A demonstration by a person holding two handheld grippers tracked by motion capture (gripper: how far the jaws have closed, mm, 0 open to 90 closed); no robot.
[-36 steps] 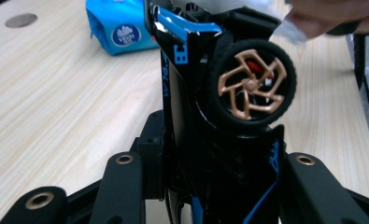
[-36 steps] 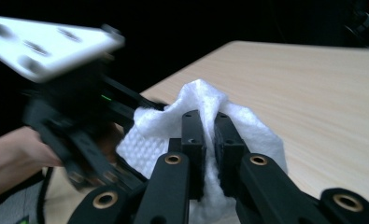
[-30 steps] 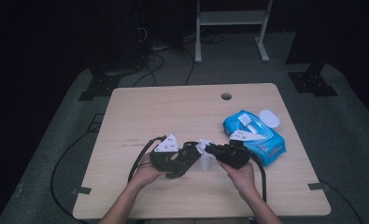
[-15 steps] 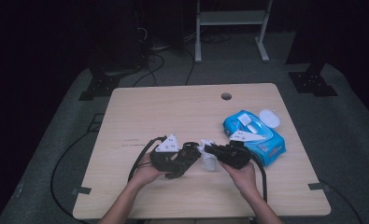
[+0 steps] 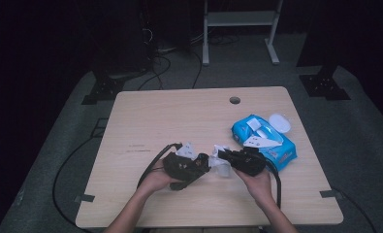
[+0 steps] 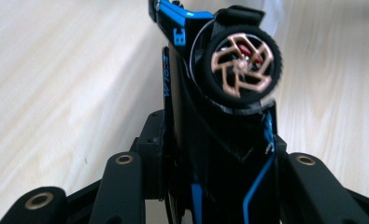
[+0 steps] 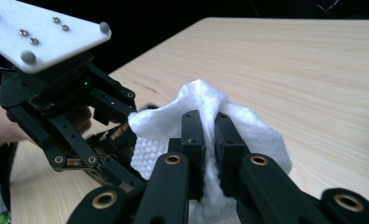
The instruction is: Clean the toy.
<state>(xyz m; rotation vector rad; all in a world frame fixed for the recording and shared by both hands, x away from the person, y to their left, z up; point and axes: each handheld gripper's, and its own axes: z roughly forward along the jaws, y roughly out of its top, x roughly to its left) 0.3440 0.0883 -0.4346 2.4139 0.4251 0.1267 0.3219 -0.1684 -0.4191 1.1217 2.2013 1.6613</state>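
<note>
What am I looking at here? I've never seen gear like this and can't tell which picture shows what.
A person sits at a wooden table, holding a hand-operated claw in each hand. The high view looks down from above. There the left claw and right claw meet near the table's front, and a blue pack of wipes lies to the right. The other two pictures come from small cameras riding on the claws. The left gripper view shows that claw clamped on a black and blue toy car, with one wheel facing the camera. The right gripper view shows its claw pinching a white wipe beside the car.
</note>
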